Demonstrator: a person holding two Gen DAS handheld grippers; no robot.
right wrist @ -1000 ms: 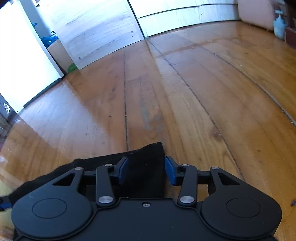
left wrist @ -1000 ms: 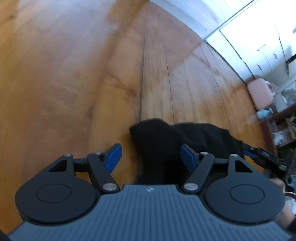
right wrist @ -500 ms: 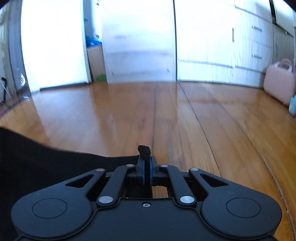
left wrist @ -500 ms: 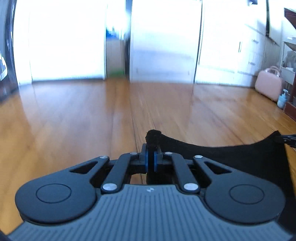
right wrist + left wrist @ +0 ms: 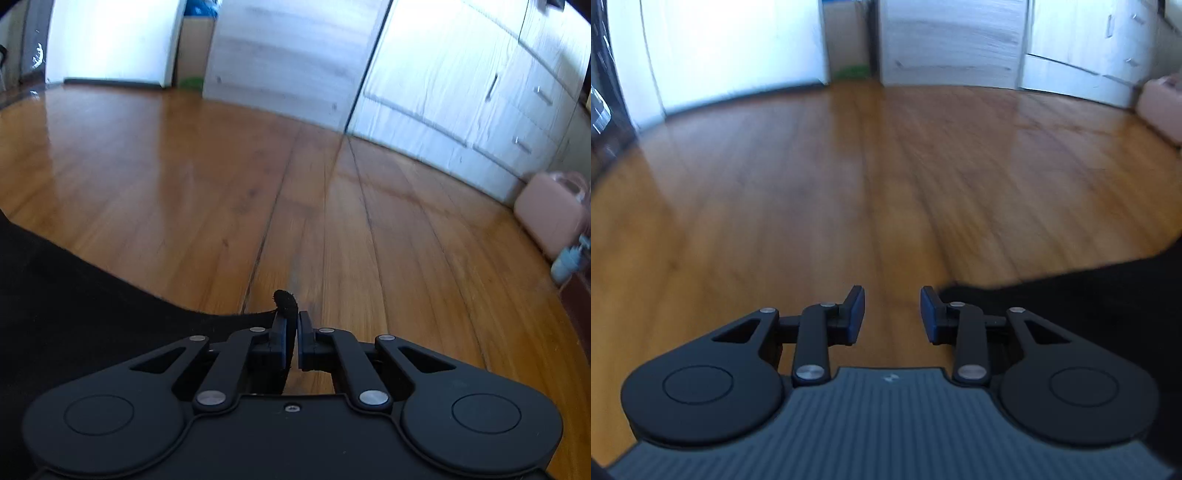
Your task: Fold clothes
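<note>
1. Release is seen on the left: the left gripper, which was clamped on a corner of the black garment half a second ago, is now shown with its jaws apart and nothing between them.
2. That corner is now found just beside the right-hand blue pad, its edge running away to the right; whether pad and cloth touch cannot be told through the blur.
3. Grip is kept on the right: the right gripper is closed on a small tuft of the same black garment, which pokes up between the pads exactly as it did half a second ago.
4. From that pinch the cloth is seen to spread away to the left and low across the right wrist view, over the wooden floor.
5. It is judged that one side of a fold is being laid down while the other is held back for a moment; how far the folding has got cannot be settled from these views.
6. Cloth is read as dark, matte and soft, with a slightly fuzzy edge and no print visible; its full outline is hidden behind both grippers.
7. Pink case is noted by the white cupboards, well apart from the garment.
</note>
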